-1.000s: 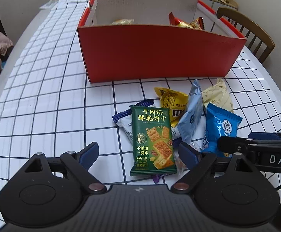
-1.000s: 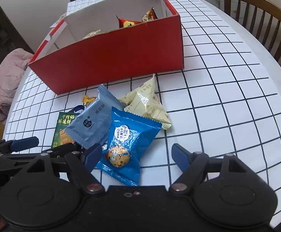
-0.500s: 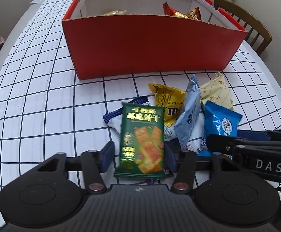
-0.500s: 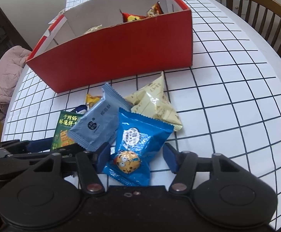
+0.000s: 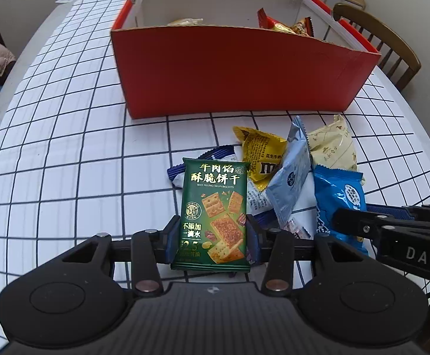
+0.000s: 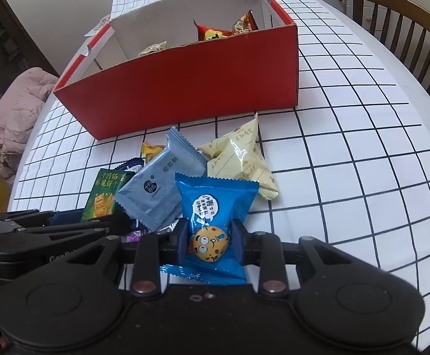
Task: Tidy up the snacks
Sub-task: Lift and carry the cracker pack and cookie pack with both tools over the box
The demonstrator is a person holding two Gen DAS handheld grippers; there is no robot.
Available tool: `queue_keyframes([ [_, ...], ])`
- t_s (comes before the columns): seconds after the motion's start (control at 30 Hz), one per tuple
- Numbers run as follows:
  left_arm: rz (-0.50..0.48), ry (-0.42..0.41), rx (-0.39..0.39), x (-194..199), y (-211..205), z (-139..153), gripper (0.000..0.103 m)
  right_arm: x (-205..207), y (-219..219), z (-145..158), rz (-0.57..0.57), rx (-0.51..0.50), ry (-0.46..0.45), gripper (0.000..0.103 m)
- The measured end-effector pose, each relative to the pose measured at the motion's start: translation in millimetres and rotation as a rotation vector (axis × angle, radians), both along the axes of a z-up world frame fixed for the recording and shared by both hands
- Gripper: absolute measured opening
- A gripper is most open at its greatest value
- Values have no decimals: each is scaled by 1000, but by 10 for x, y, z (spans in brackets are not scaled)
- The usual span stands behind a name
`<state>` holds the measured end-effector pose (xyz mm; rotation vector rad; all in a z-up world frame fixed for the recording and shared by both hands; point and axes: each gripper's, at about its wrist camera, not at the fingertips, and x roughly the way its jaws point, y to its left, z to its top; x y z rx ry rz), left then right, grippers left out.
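A red cardboard box (image 5: 238, 68) stands open on the checked tablecloth and holds a few snack packets; it also shows in the right wrist view (image 6: 191, 88). In front of it lies a pile of snacks. My left gripper (image 5: 210, 238) is shut on a green biscuit packet (image 5: 213, 207), seen in the right wrist view too (image 6: 104, 196). My right gripper (image 6: 209, 242) is shut on a bright blue cookie packet (image 6: 215, 207), which shows at the right of the left wrist view (image 5: 340, 198). Both packets sit low over the table.
The pile also holds a grey-blue packet (image 6: 161, 186), a cream packet (image 6: 238, 153), a yellow M&M's packet (image 5: 260, 155) and a dark blue-edged packet (image 5: 212, 159). A wooden chair (image 6: 404, 35) stands at the table's right. A pink jacket (image 6: 11, 118) lies at the left.
Both grippers have gone from wide open to shut, the left on the green biscuit packet and the right on the blue cookie packet. Both have moved a little nearer the box.
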<state>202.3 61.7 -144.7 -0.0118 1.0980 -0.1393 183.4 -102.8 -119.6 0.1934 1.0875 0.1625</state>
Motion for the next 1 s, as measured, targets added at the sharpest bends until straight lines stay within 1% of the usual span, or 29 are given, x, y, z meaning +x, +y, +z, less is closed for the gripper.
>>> queue_keyframes([
  [0.33, 62, -4, -11, -190, 62, 121, 44, -156, -27, 138, 31, 13, -38, 29],
  [0.5, 95, 1, -14, -269, 90, 211, 44, -233, -46, 199, 43, 17, -42, 29],
  [0.6, 100, -9, -10, -336, 70, 306, 44, -276, -44, 269, 55, 24, -52, 29],
  [0.8, 105, -45, -3, -458, 7, 560, 44, -345, -31, 477, 85, 31, -100, 29],
  [1.0, 120, -87, -24, -496, 3, 835, 44, -357, -58, 706, 93, 44, -158, 29],
])
